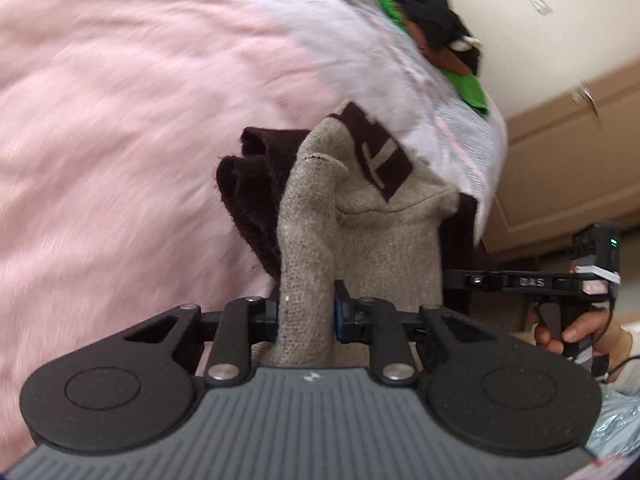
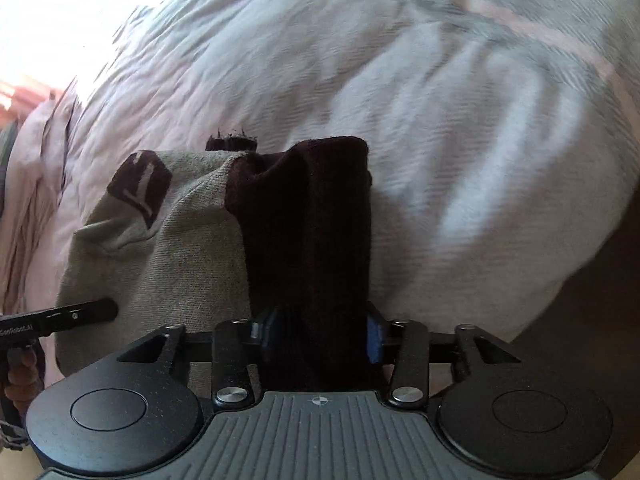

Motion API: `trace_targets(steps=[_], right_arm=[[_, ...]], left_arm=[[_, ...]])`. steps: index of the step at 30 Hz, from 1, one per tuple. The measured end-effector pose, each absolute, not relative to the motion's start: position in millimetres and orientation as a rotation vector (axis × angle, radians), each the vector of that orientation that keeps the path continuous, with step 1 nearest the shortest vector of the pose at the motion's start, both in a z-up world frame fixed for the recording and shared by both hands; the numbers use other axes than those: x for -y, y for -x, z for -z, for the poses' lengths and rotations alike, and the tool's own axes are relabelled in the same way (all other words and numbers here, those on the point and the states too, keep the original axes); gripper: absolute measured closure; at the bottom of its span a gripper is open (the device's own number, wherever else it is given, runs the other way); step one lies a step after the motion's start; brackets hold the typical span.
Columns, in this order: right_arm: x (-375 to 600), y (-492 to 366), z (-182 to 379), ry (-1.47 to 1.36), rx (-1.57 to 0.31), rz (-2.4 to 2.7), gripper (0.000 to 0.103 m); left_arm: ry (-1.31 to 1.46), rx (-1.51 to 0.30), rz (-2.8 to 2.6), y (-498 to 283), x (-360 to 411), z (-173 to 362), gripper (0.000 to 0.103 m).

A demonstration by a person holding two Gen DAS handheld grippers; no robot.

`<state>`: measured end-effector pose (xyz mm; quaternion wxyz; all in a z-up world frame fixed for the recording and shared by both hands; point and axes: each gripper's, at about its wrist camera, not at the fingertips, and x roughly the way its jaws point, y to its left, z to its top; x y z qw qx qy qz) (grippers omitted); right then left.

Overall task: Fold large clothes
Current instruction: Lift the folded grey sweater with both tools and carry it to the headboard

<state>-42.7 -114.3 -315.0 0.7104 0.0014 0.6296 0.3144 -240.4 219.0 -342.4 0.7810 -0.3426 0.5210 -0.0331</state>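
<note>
Both grippers have the garment point(image 1: 372, 216) lifted just above the bed point(image 1: 120, 120), a grey-beige knit with dark maroon parts. The left gripper point(image 1: 306, 316) has its fingers pinched tight on a bunched grey fold. The right gripper point(image 2: 316, 328) has its fingers clamped on a thick wad of the maroon cloth, so they stand fairly wide.

To my eye this is the carry-over of a fold. It would go best if both hands travel together at the same height, keeping the edge between them taut (a slack middle will crease), and set it down before either grip lets go.

As for writing: "DAS" shows on the arm of the right gripper in the left view, and "GenRobot.AI", partly cut off, on the left gripper's arm in the right view. The maroon patch point(image 2: 140, 184) carries pale strokes I cannot read.
</note>
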Motion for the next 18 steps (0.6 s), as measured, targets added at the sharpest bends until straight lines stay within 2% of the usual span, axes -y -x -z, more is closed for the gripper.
trace_targets(steps=[1, 4, 8, 9, 10, 11, 18], right_arm=[[112, 44, 316, 0.008, -1.371, -0.738, 0.043], [126, 34, 339, -0.046, -1.334, -0.836, 0.037], [138, 1, 389, -0.364, -1.436, -1.008, 0.037], [141, -1, 399, -0.412, -1.448, -1.038, 0.043], [141, -3, 405, -0.448, -1.459, -1.058, 0.069], [138, -5, 409, -0.486, -1.496, -1.069, 0.082], [98, -6, 347, -0.335, -1.49, -1.076, 0.087]], left_arm=[[0.779, -1.124, 0.043, 246, -219, 350, 0.086], [0.856, -1.09, 0.002, 254, -225, 366, 0.086], [0.876, -1.077, -0.002, 251, -230, 383, 0.086], [0.89, -1.073, -0.002, 250, -232, 387, 0.086], [0.907, -1.066, -0.006, 253, -232, 391, 0.086], [0.918, -1.056, -0.01, 254, -233, 391, 0.086], [0.928, -0.915, -0.086, 286, -225, 354, 0.088]])
